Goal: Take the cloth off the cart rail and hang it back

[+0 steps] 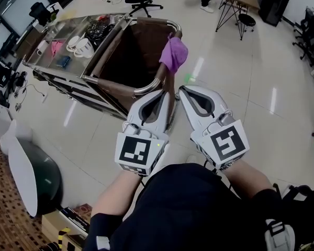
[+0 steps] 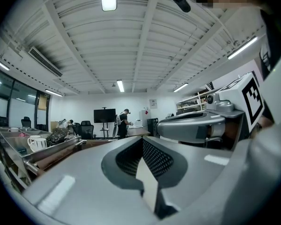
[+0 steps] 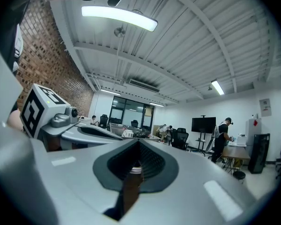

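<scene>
**Head view.** I saw one purple cloth [image 1: 174,54] draped over the curved rail [image 1: 145,89] at the near corner of one cart [image 1: 81,24]. It hung beside the brown bag [image 1: 131,51] slung inside that rail. Two white cups [image 1: 79,46] stood on the cart's top surface. The left gripper [image 1: 160,94] and the right gripper [image 1: 184,90] lay side by side below the cloth, both apart from it. Whether the left one touched the rail I could not tell. Only this view showed the cloth.

**Left gripper view.** The fingers [image 2: 154,161] met along one seam with nothing between them. The right gripper's marker cube [image 2: 250,95] showed at the right edge.

**Right gripper view.** These fingers [image 3: 152,161] were likewise pressed together and held nothing. The left gripper's marker cube [image 3: 37,109] showed at the left.

**Both gripper views only.** They looked level across the room and showed one standing person [image 3: 222,139] beside one dark screen [image 3: 203,124] on a stand, with ceiling lights overhead.

**Count.** One cloth, one cart, two cups, two grippers.
</scene>
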`<move>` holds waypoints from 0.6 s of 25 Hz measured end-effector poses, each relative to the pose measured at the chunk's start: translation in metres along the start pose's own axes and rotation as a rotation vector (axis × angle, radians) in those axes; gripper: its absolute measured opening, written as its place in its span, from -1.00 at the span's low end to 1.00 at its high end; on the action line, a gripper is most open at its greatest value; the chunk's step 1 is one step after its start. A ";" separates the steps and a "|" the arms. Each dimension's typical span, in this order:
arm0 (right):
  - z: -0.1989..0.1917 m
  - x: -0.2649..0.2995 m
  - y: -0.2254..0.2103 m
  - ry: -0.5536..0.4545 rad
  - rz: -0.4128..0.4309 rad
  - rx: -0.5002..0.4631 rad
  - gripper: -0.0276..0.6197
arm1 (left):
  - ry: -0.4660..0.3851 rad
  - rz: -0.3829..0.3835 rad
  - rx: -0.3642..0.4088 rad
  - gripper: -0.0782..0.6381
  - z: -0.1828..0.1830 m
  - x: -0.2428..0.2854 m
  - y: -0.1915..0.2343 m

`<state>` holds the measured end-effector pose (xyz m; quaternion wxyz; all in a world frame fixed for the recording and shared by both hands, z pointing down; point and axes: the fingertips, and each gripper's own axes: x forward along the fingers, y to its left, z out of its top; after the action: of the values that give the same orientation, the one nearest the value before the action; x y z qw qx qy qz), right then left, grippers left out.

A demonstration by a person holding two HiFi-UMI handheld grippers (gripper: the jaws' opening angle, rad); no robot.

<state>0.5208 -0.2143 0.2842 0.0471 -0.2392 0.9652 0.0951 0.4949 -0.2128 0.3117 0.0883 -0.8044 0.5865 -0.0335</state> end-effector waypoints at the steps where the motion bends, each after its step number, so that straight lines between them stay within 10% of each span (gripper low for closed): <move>1: 0.003 0.001 0.005 0.002 -0.006 -0.003 -0.91 | -0.023 -0.006 0.013 -0.79 0.004 -0.004 0.003; 15: 0.002 -0.001 0.049 0.027 -0.080 -0.012 -0.91 | -0.045 -0.068 0.008 -0.79 0.007 -0.045 0.011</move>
<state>0.4988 -0.1706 0.2901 0.0365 -0.2789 0.9549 0.0955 0.4719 -0.1722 0.3051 0.1032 -0.8241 0.5566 -0.0208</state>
